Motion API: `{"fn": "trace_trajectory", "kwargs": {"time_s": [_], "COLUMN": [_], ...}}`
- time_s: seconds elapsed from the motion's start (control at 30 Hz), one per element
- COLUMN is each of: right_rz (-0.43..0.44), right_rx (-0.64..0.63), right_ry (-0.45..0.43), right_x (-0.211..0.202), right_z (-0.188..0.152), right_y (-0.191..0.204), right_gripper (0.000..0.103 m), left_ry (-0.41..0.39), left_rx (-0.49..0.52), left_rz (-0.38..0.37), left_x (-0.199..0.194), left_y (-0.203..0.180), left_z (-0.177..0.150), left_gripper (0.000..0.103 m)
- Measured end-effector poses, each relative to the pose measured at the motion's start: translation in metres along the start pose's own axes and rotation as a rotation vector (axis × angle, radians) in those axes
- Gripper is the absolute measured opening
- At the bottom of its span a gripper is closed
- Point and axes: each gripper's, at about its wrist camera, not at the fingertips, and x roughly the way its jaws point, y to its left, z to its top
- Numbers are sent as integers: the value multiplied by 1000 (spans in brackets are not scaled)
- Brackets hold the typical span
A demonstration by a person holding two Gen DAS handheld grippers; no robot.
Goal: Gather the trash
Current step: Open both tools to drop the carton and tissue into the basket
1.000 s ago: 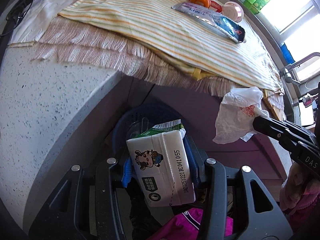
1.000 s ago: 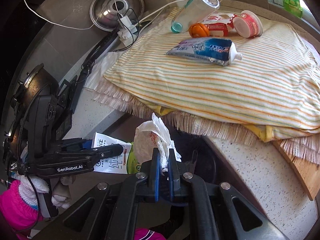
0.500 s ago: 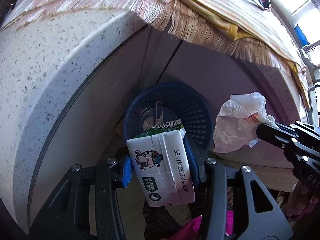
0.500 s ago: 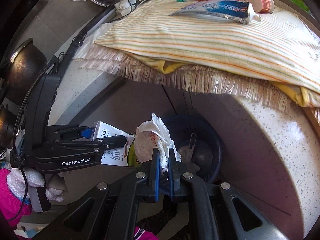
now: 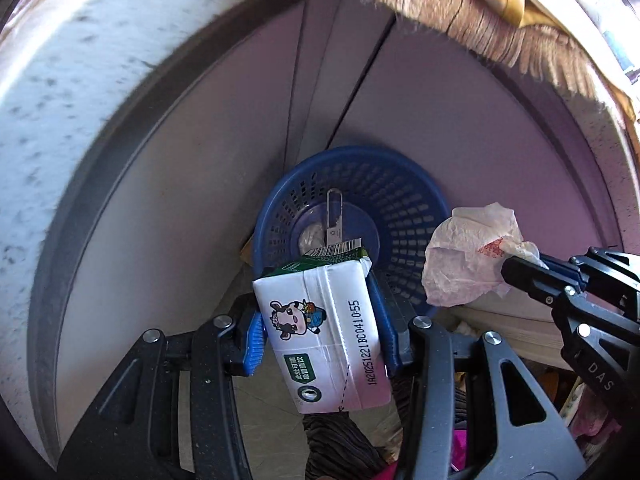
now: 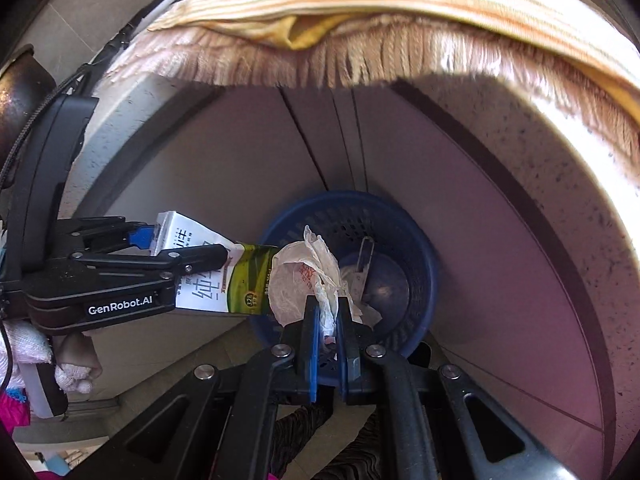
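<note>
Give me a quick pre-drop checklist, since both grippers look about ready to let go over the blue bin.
1. Left gripper clamps the milk carton: ok.
2. Right gripper pinches the crumpled wrapper: ok.
3. Blue basket bin open, with room inside: ok; only a few small scraps at the bottom.
4. Wrapper over the bin's mouth: ok in the right wrist view.
5. Carton fully over the mouth: cannot tell; it sits at the near rim.
6. Fringed cloth on the counter hangs clear of the bin: ok.
</note>
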Motion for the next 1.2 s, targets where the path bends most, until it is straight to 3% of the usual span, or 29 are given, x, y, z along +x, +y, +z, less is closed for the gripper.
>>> {"fn": "trace_trajectory", "kwargs": {"time_s": [0.2,0.33,0.67,0.97,1.03,1.2], "right_rz": [-14,-13,0,22,28,38], "right_rx": [1,-3,-4,-42,-54,-85], "right_ry": [3,-7,-26,-100,-125,-188], "right_x": [4,2,-14,-52,-66,-101], "right_z": [0,0,1,5,9,18], "right_y": [-6,-6,-8,-7,-11,-16], "right_gripper": [9,27,37,63,69,77], "left_ry": [13,18,-8,-81,-106,-180], "left_rx": [28,38,28,11,1,-26], "left_rz": [10,16,24,9,2,-18], "left_x": [8,7,-4,-46,-57,-91], "left_y": [-9,-12,-11,-11,-11,-14], "left_z": [2,2,3,14,20,40], "left_gripper": [46,46,46,47,56,58]}}
